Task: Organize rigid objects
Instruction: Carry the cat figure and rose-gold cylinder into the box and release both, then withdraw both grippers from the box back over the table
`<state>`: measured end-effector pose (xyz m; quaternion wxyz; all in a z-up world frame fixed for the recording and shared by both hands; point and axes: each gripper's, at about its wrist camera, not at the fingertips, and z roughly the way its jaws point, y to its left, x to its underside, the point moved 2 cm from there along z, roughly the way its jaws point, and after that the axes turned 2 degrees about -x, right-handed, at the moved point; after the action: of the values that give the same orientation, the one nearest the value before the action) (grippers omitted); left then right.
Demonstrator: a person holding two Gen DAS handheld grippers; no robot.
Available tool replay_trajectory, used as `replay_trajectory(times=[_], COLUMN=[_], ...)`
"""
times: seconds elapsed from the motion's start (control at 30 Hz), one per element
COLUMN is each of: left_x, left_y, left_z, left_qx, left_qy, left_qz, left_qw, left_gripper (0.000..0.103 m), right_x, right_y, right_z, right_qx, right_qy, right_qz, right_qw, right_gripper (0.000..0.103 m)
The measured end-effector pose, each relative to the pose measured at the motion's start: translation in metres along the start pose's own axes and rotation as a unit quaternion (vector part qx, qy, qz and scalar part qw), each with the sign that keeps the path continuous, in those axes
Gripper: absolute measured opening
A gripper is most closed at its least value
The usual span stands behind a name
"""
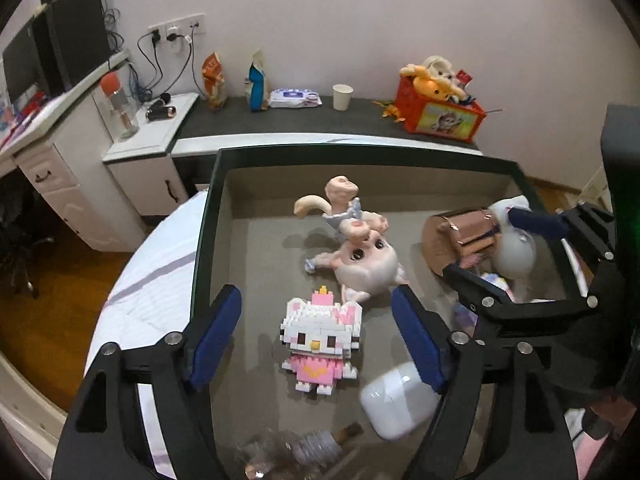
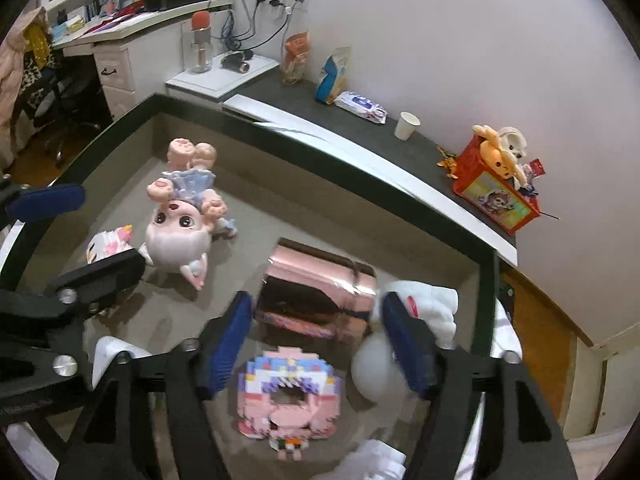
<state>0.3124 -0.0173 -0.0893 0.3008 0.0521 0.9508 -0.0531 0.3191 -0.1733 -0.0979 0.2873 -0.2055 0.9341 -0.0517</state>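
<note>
A dark-rimmed tray [image 1: 208, 216] holds toys. My left gripper [image 1: 316, 324] is open above a pink-and-white block cat figure [image 1: 320, 340], empty. A pink doll [image 1: 360, 248] lies behind it and a white case [image 1: 396, 400] lies at the lower right. My right gripper [image 2: 316, 332] is open and empty over a rose-gold cylinder [image 2: 316, 284], with a pink block figure [image 2: 288, 396] below it. The cylinder [image 1: 460, 236] and the right gripper [image 1: 540, 264] also show in the left wrist view. The doll [image 2: 184, 216] and the tray rim [image 2: 360, 184] show in the right wrist view.
A dark ledge [image 1: 304, 120] behind the tray carries snack bags [image 1: 214, 80], a wipes pack [image 1: 294, 98], a paper cup [image 1: 342, 96] and a red toy box [image 1: 440, 108]. A white cabinet [image 1: 80, 168] stands left. White cloth [image 2: 432, 308] lies in the tray's right corner.
</note>
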Motion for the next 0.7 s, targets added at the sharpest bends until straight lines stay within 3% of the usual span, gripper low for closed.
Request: replay_trajectory(times=[0.07,0.1,0.3,0.5,0.7], left_x=[0.003,0.004,0.02,0.043,0.071], left_y=[-0.002,-0.003,-0.006,-0.007,-0.01], left_z=[-0.012,-0.019,-0.065,-0.113,-0.15], left_qx=[-0.012,-0.002,-0.003,-0.003,0.004], left_qy=[-0.016,-0.028,-0.069,-0.101,-0.114], left_qz=[0.001,0.002,-0.001,-0.001,0.001], left_qw=[0.9998,0.9996,0.9976,0.9949,0.9934], left_gripper=[0.101,0.103,0.103,0.103,0.103], right_x=[0.002,0.005,0.02,0.048,0.074], right_y=[-0.003,-0.006,-0.014,-0.018,-0.007], right_z=[-0.009,-0.015,-0.052,-0.103,-0.148], right_qx=[0.0,0.0,-0.021,-0.075,-0.103], right_qy=[-0.006,-0.01,-0.041,-0.093,-0.133], right_qz=[0.004,0.01,0.064,0.141,0.165], right_qw=[1.0,1.0,0.997,0.983,0.972], right_gripper=[0.082,0.083,0.088,0.089,0.089])
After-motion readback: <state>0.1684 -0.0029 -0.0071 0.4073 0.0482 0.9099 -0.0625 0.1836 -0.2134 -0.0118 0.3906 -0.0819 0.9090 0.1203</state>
